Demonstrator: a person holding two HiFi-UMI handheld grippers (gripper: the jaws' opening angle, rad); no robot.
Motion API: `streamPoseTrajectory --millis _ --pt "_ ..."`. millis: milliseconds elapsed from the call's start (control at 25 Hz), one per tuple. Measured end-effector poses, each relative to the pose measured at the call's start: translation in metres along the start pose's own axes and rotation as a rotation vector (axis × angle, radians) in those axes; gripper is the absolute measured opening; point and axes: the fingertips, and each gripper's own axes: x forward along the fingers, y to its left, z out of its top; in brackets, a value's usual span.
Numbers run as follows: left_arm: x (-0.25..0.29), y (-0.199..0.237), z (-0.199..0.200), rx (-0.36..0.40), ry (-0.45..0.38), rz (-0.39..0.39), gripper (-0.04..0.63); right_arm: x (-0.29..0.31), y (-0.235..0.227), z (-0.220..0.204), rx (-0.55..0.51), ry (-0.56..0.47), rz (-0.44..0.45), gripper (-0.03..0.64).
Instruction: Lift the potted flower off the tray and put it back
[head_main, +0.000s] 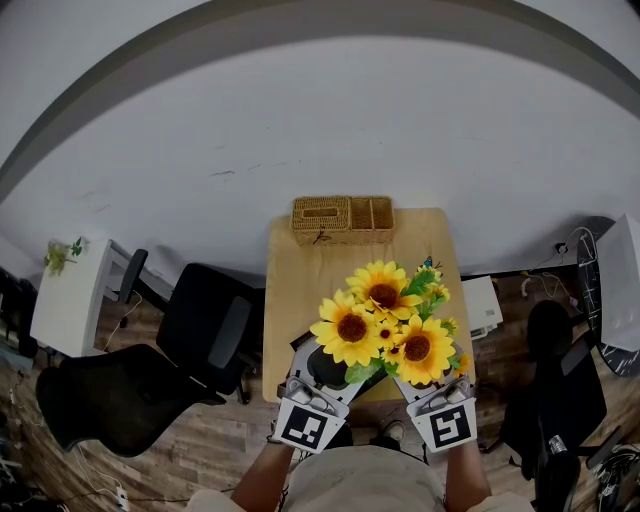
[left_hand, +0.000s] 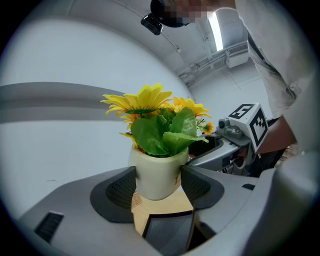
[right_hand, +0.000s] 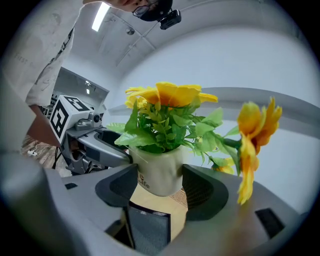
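Mid-lift: left gripper (left_hand: 157, 184) and right gripper (right_hand: 159, 183) both had fingers clamped on the potted flower (head_main: 385, 322), which hung clear above the bench (head_main: 308, 285); next move called for a level descent onto the dark tray (right_hand: 146, 229).

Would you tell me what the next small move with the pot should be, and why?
Probably carry the pot forward toward the wicker tray, with both grippers kept shut. The left gripper and right gripper each clamp the pot's sides. It hangs in the air over the near part of the table, while the tray sits at the far end.
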Motion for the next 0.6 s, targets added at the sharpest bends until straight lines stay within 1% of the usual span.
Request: streamPoseTrajectory --millis 400,600 --pt "0.002 -0.006 -0.027 -0.049 0.062 -0.014 0.27 0.005 0.007 -0.021 0.022 0.034 0.018 0.296" --pt "0.003 -0.011 -0.04 -0.03 0.088 -0.031 0.27 0.007 0.011 -0.035 0.032 0.056 0.025 0.295"
